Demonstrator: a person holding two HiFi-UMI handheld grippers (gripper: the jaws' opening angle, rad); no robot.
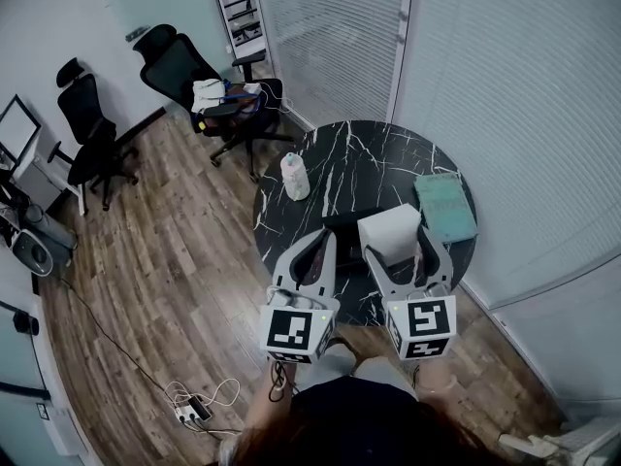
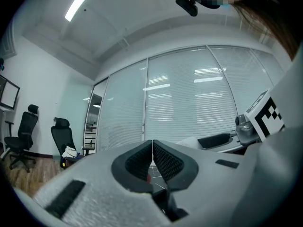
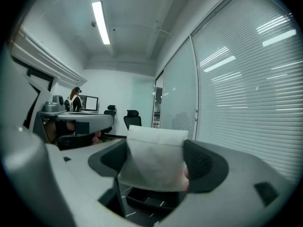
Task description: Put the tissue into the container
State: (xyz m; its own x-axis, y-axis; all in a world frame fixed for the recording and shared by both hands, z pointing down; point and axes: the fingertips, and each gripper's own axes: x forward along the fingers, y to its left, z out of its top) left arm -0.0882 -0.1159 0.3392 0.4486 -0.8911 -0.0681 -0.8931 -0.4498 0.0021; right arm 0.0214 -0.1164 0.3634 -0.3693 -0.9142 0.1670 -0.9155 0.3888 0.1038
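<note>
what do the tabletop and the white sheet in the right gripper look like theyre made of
Tabletop: black with white veins and a slight sheen, so marble or a marble-look laminate; the pictures can't settle which. White sheet, clamped in the right gripper: thin, matte and limp, with a soft fold along the top, so most likely tissue paper.
</note>
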